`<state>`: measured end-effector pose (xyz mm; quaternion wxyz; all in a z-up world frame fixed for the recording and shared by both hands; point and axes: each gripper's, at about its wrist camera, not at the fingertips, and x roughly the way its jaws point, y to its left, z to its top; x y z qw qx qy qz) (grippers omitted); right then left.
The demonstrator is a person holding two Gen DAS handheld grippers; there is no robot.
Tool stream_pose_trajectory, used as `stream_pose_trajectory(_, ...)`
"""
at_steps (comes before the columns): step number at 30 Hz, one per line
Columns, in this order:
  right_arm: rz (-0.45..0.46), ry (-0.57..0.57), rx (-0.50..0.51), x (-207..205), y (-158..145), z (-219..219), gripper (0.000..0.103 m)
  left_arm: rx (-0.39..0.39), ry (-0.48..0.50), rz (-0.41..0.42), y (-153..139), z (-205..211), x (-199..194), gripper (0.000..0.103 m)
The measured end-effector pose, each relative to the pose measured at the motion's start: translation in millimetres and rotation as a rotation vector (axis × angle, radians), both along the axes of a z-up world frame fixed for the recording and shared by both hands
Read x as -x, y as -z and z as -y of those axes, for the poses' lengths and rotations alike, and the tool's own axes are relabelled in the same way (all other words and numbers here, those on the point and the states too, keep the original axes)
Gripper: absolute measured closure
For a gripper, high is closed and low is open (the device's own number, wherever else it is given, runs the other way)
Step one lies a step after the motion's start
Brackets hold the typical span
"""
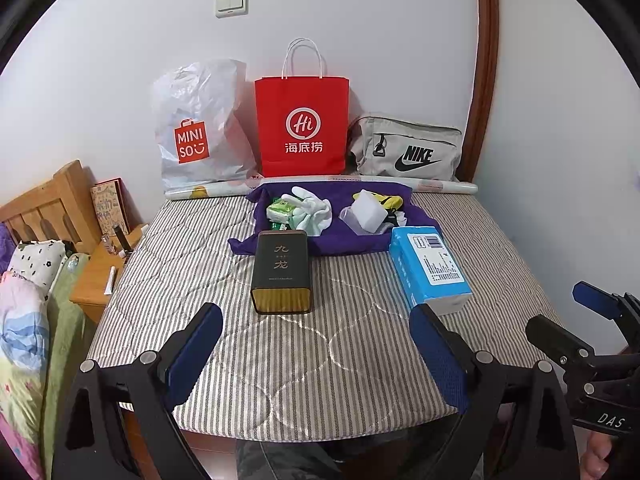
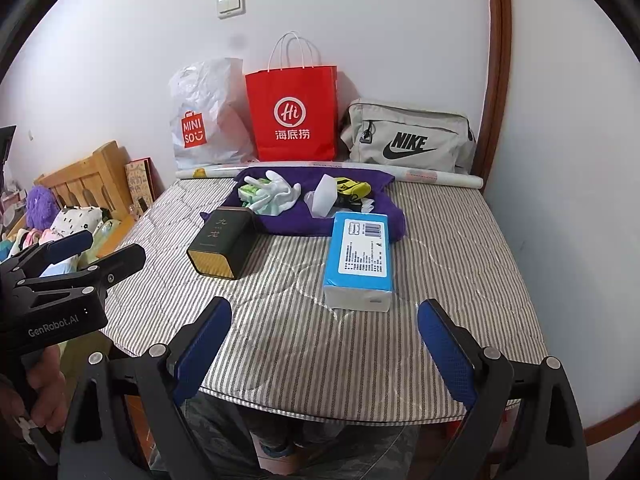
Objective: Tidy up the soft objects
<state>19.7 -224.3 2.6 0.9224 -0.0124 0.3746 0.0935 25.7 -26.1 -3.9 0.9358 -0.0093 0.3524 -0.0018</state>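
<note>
A purple cloth (image 1: 340,242) (image 2: 288,222) lies at the back of the striped mattress. On it sit white gloves (image 1: 310,210) (image 2: 276,196), a green tissue pack (image 1: 280,212) (image 2: 250,192), a white sponge block (image 1: 370,210) (image 2: 324,196) and a yellow-black soft item (image 1: 390,202) (image 2: 352,188). A blue tissue pack (image 1: 430,268) (image 2: 360,260) and a dark tin (image 1: 282,272) (image 2: 224,242) lie in front of the cloth. My left gripper (image 1: 316,356) and right gripper (image 2: 324,350) are open and empty, above the mattress's near edge.
A Miniso plastic bag (image 1: 196,128), a red paper bag (image 1: 302,124) and a grey Nike bag (image 1: 408,152) stand against the back wall behind a paper roll (image 1: 440,186). A wooden nightstand (image 1: 100,276) and bedding (image 1: 28,320) are to the left.
</note>
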Motion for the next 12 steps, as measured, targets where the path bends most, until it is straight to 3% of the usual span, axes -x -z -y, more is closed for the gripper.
stream_pose_trajectory(12, 0.000, 0.000, 0.001, -0.4, 0.3, 0.1, 0.010, -0.005, 0.005, 0.007, 0.7, -0.8, 0.8, 0.008)
